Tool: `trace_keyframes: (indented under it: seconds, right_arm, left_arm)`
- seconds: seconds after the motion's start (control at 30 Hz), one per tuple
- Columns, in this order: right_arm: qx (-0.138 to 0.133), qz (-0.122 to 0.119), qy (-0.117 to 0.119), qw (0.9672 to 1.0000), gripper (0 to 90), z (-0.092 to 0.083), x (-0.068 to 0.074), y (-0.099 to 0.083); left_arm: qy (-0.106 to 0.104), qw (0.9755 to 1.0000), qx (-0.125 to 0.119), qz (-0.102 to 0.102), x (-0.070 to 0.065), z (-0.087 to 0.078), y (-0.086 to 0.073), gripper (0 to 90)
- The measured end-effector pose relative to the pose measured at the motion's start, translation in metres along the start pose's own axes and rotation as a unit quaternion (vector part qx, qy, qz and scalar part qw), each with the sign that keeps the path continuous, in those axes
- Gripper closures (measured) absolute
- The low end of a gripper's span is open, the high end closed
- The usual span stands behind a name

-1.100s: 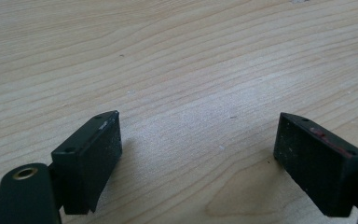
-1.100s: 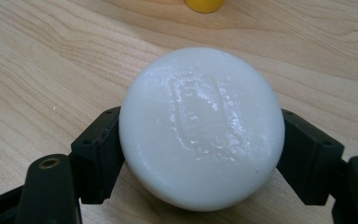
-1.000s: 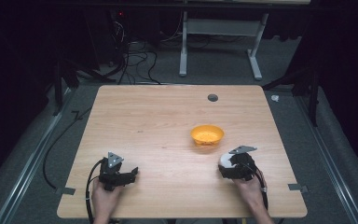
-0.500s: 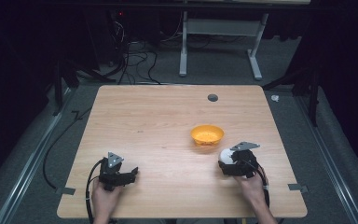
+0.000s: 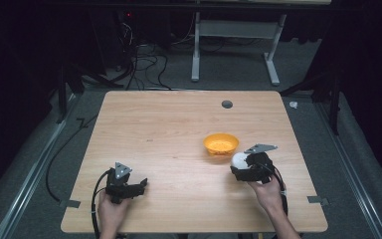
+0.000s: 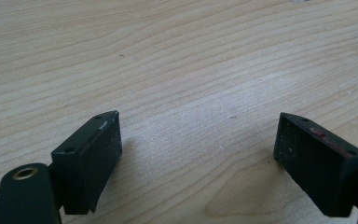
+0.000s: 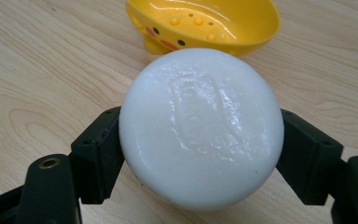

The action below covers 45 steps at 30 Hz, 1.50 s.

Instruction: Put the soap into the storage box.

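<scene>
soap: white round bar [image 7: 200, 128] | clamped, lifted | near yellow dish [image 7: 205, 23]

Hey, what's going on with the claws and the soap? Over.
Right claw shut on white soap. Left claw open on the table. Yellow dish just ahead, nothing between.

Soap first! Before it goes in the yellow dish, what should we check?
1. Right gripper shut on the white soap, a jaw on each side: ok.
2. Soap lifted off the table: cannot tell.
3. Yellow dish upright, nothing in it: ok.
4. Dish just beyond the soap, nothing between them: ok.
5. Left gripper open, holding nothing, far from the dish: ok.
</scene>
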State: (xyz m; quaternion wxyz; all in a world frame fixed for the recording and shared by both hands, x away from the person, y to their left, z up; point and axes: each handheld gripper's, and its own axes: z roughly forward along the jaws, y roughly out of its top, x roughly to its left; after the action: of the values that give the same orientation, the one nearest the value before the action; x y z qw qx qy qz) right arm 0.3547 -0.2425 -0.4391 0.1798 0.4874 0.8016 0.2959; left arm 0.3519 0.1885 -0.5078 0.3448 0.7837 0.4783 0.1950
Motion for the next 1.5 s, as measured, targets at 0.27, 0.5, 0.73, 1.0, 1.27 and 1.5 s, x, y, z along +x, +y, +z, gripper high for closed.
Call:
trace_keyframes:
  seconds: [0.27, 0.5, 0.73, 1.0, 1.27, 1.5]
  right_arm:
    - [-0.010, 0.002, 0.005, 0.9999, 25.0, -0.004, -0.003, 0.011]
    - [-0.016, -0.001, 0.013, 0.9998, 25.1, -0.004, -0.001, 0.024]
    - [-0.018, -0.012, 0.018, 0.9996, 25.1, -0.005, 0.002, 0.039]
    - [-0.028, -0.015, 0.023, 0.9992, 25.1, -0.003, 0.002, 0.055]
    - [-0.034, -0.010, 0.028, 0.9990, 25.1, -0.001, 0.001, 0.068]
    - [-0.034, -0.005, 0.033, 0.9989, 25.1, 0.002, -0.003, 0.074]
  left_arm:
    - [0.000, 1.0000, 0.000, 0.000, 0.000, 0.000, 0.000, 15.6]
    - [0.000, 1.0000, 0.000, 0.000, 0.000, 0.000, 0.000, 15.6]
    - [0.000, 1.0000, 0.000, 0.000, 0.000, 0.000, 0.000, 15.6]
    - [0.000, 1.0000, 0.000, 0.000, 0.000, 0.000, 0.000, 15.6]
    - [0.000, 1.0000, 0.000, 0.000, 0.000, 0.000, 0.000, 15.6]
    - [0.000, 1.0000, 0.000, 0.000, 0.000, 0.000, 0.000, 15.6]
